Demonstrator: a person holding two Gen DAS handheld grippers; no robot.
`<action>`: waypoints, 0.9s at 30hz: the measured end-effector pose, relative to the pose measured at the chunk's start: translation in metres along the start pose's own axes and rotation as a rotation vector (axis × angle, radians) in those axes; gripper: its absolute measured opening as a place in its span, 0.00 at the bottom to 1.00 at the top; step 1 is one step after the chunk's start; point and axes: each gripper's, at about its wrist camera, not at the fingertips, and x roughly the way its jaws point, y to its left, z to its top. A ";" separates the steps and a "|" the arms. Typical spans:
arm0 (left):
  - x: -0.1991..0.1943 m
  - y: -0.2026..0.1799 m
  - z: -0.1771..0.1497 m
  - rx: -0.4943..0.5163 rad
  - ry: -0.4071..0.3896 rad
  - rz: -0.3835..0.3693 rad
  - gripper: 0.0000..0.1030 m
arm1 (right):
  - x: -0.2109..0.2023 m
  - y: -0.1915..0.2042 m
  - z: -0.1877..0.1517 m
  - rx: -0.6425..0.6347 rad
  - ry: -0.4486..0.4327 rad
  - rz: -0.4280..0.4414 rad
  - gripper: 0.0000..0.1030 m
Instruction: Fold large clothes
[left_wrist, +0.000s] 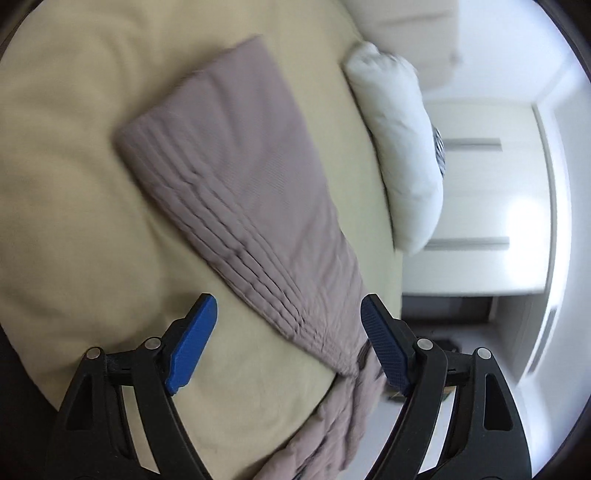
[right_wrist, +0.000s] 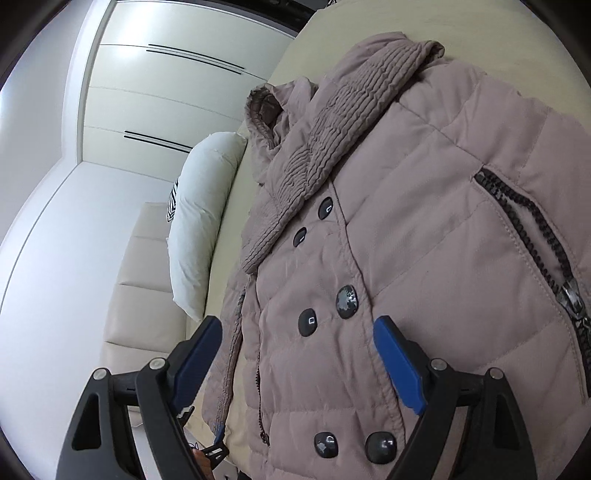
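The jacket lies spread on the bed. Only the right wrist view shows its front: dark buttons, ribbed collar and a black pocket zipper. The left wrist view shows just a pleated sleeve running far across the cream bed, with a white pillow to its right and a white wardrobe beyond. The left gripper and the right gripper both have their fingers spread wide, holding nothing.
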 end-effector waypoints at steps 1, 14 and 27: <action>0.001 0.007 0.003 -0.042 -0.016 -0.010 0.77 | -0.003 0.005 0.000 -0.007 -0.009 0.001 0.84; -0.021 0.021 0.032 -0.093 -0.122 0.023 0.16 | -0.020 0.011 -0.006 -0.028 -0.019 -0.007 0.84; 0.025 -0.205 -0.160 1.031 0.006 0.004 0.10 | -0.044 -0.025 0.014 0.011 -0.057 -0.029 0.84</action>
